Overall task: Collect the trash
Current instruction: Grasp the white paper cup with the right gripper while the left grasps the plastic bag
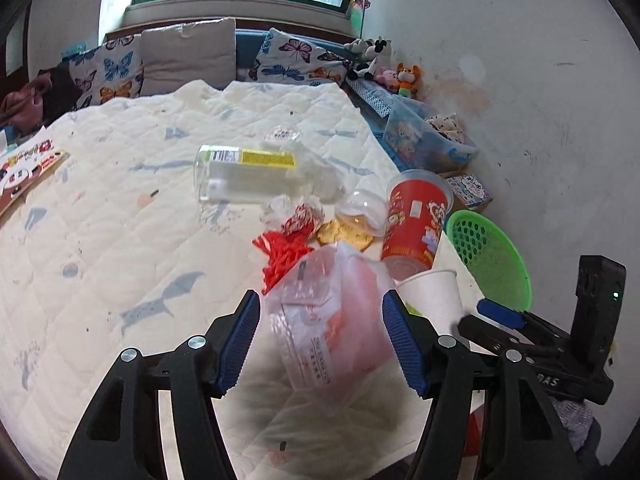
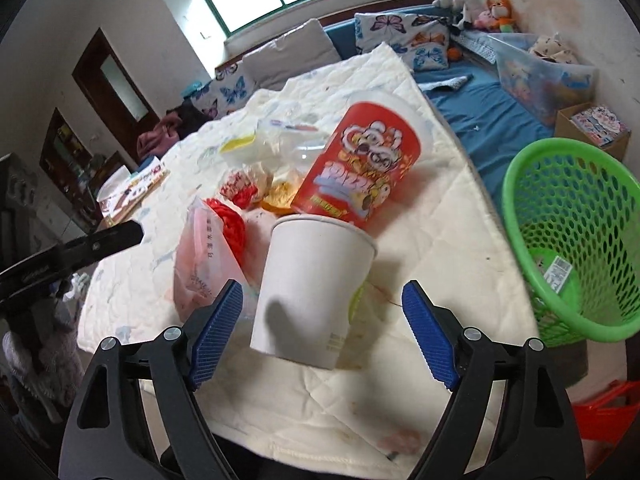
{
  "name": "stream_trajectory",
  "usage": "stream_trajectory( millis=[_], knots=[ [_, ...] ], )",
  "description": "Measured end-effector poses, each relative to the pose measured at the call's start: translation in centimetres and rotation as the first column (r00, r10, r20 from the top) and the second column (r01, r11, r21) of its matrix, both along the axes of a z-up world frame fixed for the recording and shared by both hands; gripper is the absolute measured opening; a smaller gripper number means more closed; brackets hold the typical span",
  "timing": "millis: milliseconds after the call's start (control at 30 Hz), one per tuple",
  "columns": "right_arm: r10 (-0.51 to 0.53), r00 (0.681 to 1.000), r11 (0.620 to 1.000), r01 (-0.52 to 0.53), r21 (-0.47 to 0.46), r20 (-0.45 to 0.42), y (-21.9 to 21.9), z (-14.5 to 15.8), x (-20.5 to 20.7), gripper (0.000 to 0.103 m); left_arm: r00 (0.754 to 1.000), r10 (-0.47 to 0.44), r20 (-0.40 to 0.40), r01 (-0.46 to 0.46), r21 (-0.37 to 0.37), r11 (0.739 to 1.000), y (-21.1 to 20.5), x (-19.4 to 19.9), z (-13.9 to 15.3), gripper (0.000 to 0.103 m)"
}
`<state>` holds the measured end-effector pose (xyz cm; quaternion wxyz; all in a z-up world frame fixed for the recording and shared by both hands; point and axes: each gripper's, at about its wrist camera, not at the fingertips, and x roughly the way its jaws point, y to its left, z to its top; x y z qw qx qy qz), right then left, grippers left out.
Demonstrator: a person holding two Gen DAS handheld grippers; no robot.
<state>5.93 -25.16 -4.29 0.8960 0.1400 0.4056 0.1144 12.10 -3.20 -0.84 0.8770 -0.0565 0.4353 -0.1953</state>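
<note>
I have both tools positioned at the near end of the trash pile on the quilted bed cover (image 1: 120, 220); I judge the step in hand to be the approach before a grasp. The left gripper (image 1: 320, 340) is spread wide and holds nothing, with the pink plastic bag (image 1: 332, 320) lying between its blue pads. The right gripper (image 2: 322, 334) is likewise wide open and empty, its jaws flanking the white paper cup (image 2: 312, 288) without contact. The red snack tub (image 2: 360, 168) lies tipped just behind the cup, and the clear bottle (image 1: 248, 176) lies farther back. The green basket (image 2: 576, 240) stands off the bed's right edge, with a labelled item already inside. Next, I must close each tool squarely on its item, lightly enough not to crush the cup, then carry rightward to the basket.
</note>
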Motion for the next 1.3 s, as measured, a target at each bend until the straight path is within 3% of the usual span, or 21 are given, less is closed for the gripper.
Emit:
stream_trajectory(
  millis=[167,233,433,600,667,800,1067,1300],
  knots=[
    [-0.005,0.999,1.0,0.006,0.013,-0.046,0.1,-1.1,1.2,0.083,0.999,-0.006,-0.032,0.005,-0.02,1.0,-0.4,0.3,-0.7,0.062],
    [0.001,0.998,1.0,0.001,0.029,-0.065,0.1,-1.6,1.6,0.083,0.999,-0.008,-0.04,0.007,-0.025,1.0,-0.8,0.4,-1.0,0.075],
    [0.021,0.994,0.996,-0.011,0.09,-0.103,-0.2,-2.6,2.4,0.083,0.996,0.012,-0.09,-0.017,-0.064,0.998,-0.6,1.3,-2.2,0.078],
    [0.051,0.992,0.99,-0.036,0.135,-0.112,-0.1,-3.1,2.5,0.07,0.989,0.023,-0.147,-0.039,-0.106,0.994,-0.2,2.0,-3.5,0.084],
    [0.067,0.993,0.988,-0.053,0.142,-0.099,0.0,-2.7,2.2,0.064,0.986,0.026,-0.163,-0.046,-0.116,0.992,-0.1,2.1,-4.0,0.084],
    [0.06,0.996,0.994,-0.054,0.09,-0.07,0.3,-2.0,1.6,0.064,0.977,0.028,-0.213,-0.062,-0.156,0.986,0.1,2.5,-5.1,0.084],
    [0.048,0.998,0.994,-0.045,0.103,-0.032,-0.7,-1.1,0.3,0.064,0.965,0.023,-0.26,-0.08,-0.213,0.974,0.0,2.4,-6.7,0.084],
    [0.024,1.0,0.995,-0.024,0.093,0.006,-1.8,0.1,-0.9,0.064,0.96,0.021,-0.28,-0.089,-0.233,0.969,0.3,2.4,-7.3,0.071]
  ],
)
